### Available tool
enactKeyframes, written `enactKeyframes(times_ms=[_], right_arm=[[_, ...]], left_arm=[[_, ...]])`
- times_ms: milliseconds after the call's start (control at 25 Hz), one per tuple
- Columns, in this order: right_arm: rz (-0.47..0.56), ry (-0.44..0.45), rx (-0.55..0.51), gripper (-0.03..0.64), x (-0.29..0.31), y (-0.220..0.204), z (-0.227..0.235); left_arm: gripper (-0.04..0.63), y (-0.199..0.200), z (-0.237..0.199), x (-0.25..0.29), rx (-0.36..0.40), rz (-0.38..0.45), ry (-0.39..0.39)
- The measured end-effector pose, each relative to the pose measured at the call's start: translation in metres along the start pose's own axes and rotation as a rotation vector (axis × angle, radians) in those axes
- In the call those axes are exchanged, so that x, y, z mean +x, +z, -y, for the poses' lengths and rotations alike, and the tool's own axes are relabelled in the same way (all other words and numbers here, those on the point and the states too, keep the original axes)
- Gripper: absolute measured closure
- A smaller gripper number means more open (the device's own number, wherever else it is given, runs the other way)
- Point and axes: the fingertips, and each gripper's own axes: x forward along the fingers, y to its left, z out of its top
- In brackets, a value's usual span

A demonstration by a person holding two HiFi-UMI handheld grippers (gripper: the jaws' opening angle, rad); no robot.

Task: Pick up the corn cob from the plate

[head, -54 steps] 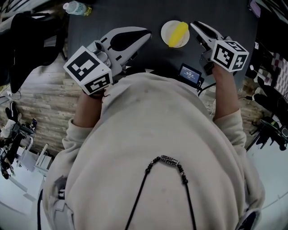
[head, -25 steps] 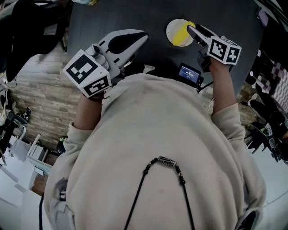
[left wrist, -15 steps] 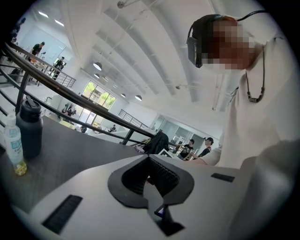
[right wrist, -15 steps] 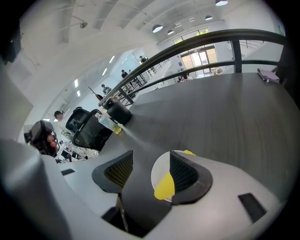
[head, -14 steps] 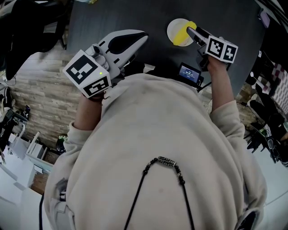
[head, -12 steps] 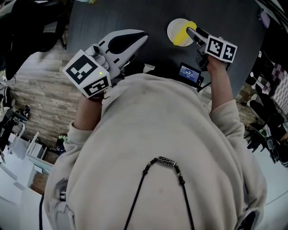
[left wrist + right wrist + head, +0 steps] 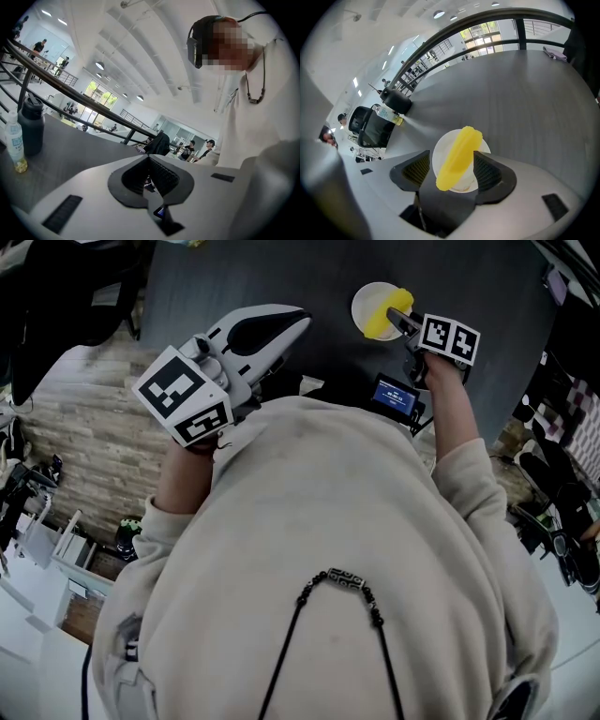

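The left arm is bending close to the body, holding the left gripper (image 7: 302, 319) roughly level over the near left of the table (image 7: 234, 268), its jaws together on nothing. Farther right, the right arm is reaching out and tilting the right gripper (image 7: 396, 319) steeply down. Its jaws have just been opening and are standing wide apart, straddling the cob (image 7: 459, 157), which is lying on the plate (image 7: 438, 157) at the far right.

Person wears cream sweatshirt (image 7: 328, 502), black beaded cord (image 7: 343, 576).
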Motion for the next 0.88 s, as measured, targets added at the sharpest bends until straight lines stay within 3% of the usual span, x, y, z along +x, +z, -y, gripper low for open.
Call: enactKeyframes(times_ms=[880], right_arm=[[-0.073,-0.014,0.104,0.334,0.044,-0.015,0.035]], left_arm=[[0.591,0.0,-0.006,-0.004,-0.024,-0.008,0.051]])
